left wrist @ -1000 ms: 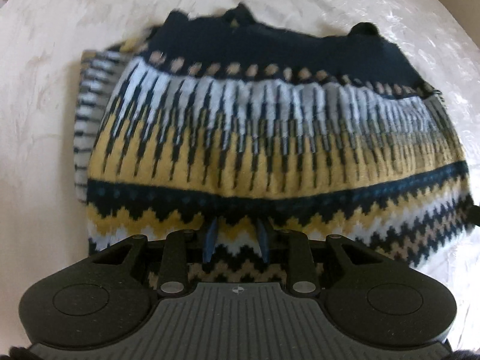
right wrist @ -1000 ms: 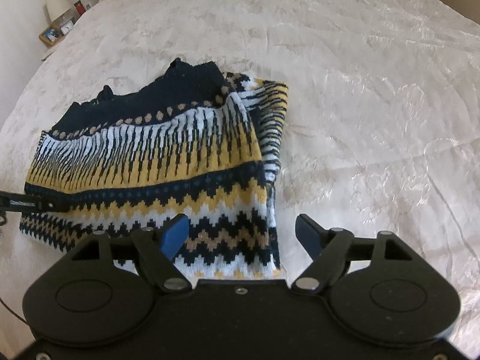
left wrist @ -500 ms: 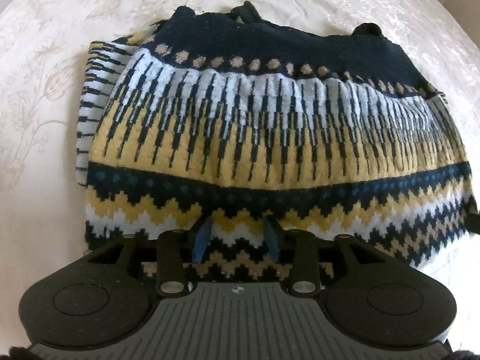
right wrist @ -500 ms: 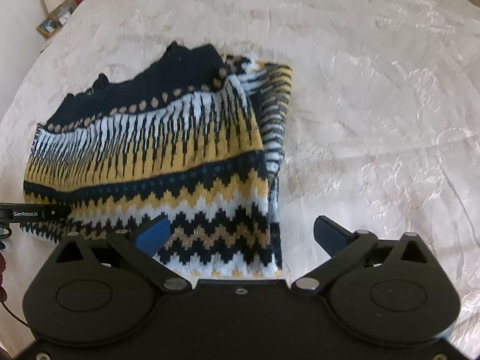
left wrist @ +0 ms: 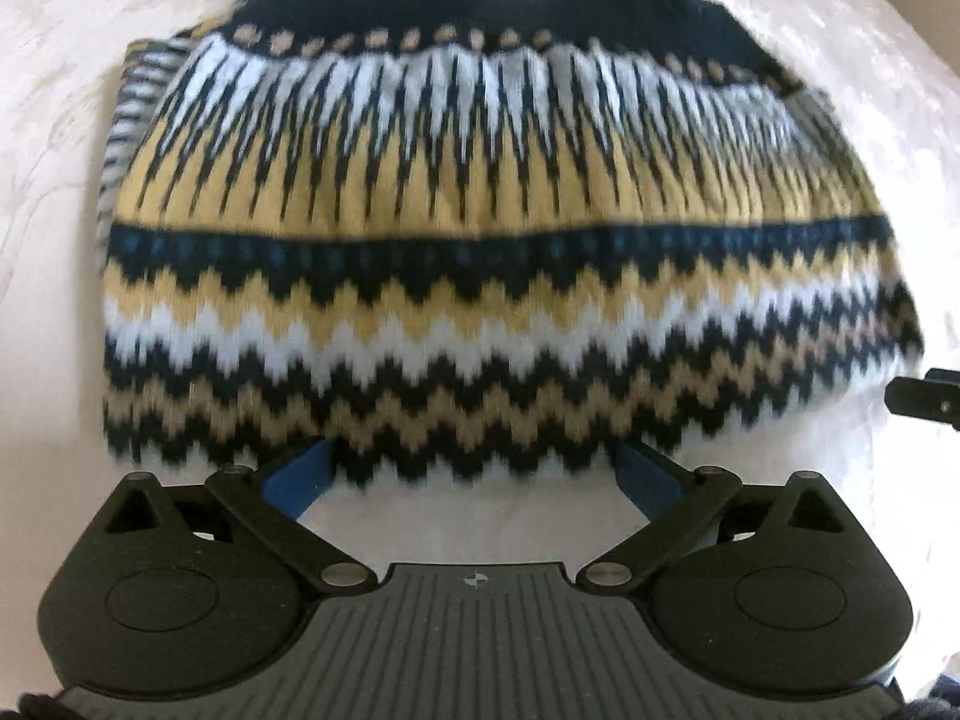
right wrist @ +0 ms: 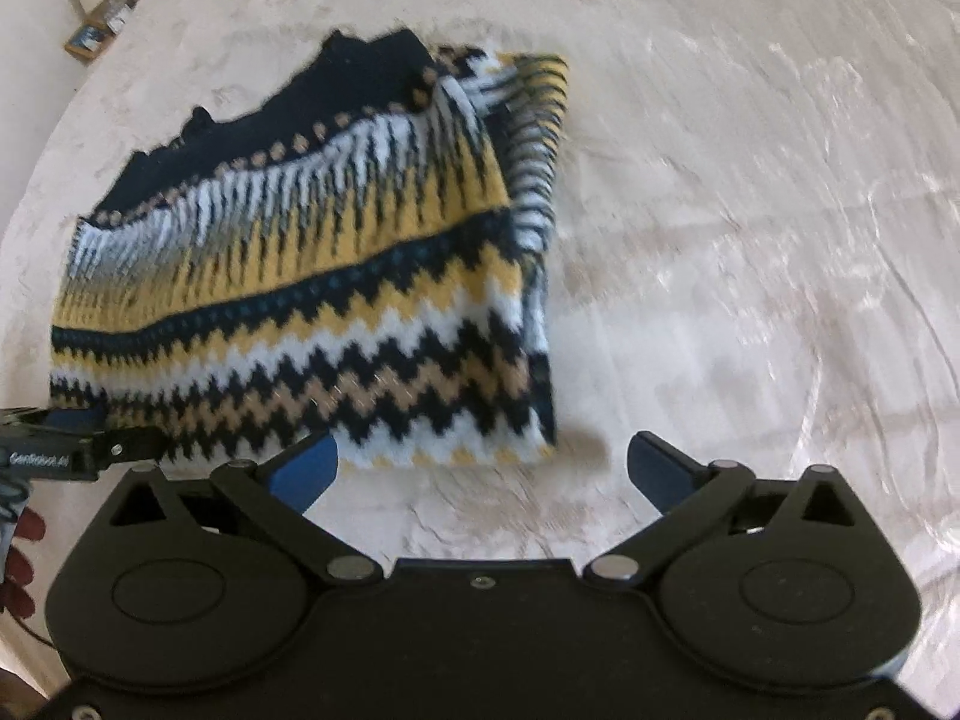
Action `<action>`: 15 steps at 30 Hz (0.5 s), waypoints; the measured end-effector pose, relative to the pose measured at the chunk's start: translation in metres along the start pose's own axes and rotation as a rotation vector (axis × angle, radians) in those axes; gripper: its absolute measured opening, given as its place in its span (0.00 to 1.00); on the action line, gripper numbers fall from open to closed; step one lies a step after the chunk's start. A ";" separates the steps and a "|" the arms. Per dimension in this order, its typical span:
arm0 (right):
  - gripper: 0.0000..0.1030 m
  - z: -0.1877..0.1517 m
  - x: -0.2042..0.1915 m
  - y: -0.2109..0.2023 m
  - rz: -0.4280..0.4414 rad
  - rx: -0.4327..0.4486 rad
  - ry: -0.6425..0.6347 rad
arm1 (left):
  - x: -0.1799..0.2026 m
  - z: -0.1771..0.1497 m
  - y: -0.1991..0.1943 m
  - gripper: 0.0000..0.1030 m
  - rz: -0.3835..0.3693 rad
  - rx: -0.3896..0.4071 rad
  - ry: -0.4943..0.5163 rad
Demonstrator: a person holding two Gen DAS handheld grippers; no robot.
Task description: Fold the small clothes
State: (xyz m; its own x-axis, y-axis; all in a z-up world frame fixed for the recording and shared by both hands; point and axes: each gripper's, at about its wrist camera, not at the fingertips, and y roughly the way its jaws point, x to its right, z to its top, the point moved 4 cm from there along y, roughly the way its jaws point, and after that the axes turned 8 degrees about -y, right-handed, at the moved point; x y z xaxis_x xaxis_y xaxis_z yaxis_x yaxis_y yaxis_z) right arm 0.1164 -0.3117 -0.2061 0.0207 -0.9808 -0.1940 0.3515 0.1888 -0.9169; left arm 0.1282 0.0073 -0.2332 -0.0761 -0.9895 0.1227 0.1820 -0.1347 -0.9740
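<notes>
A knitted sweater (left wrist: 480, 228) with navy, yellow, white and tan zigzag bands lies folded on a cream patterned bedspread (right wrist: 750, 210). It also shows in the right wrist view (right wrist: 312, 276). My left gripper (left wrist: 477, 477) is open and empty, its blue pads straddling the sweater's near hem. My right gripper (right wrist: 480, 468) is open and empty just in front of the sweater's near right corner. The left gripper shows at the left edge of the right wrist view (right wrist: 72, 450); the right gripper's tip shows at the right edge of the left wrist view (left wrist: 924, 399).
A small shelf with boxes and bottles (right wrist: 114, 6) stands beyond the bed at the far left. Bare bedspread stretches right of the sweater.
My left gripper, shut on the sweater's near hem, has opened and let it go, drawing back a little. My right gripper has opened wider and pulled back from the sweater.
</notes>
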 end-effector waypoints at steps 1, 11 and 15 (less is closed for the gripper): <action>1.00 -0.002 0.001 0.002 -0.004 -0.014 -0.004 | 0.002 -0.006 0.001 0.99 0.011 -0.014 -0.004; 1.00 -0.020 0.003 0.028 -0.019 -0.071 -0.094 | 0.025 -0.055 0.019 1.00 0.097 -0.021 -0.040; 1.00 -0.021 0.002 0.039 -0.034 -0.069 -0.138 | 0.032 -0.045 0.035 1.00 0.127 -0.020 -0.074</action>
State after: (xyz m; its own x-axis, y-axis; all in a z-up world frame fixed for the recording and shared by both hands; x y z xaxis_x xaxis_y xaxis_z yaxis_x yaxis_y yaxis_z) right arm 0.1101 -0.3054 -0.2499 0.1401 -0.9831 -0.1174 0.2888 0.1540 -0.9449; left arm 0.0884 -0.0264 -0.2719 0.0193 -0.9997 0.0113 0.1661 -0.0079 -0.9861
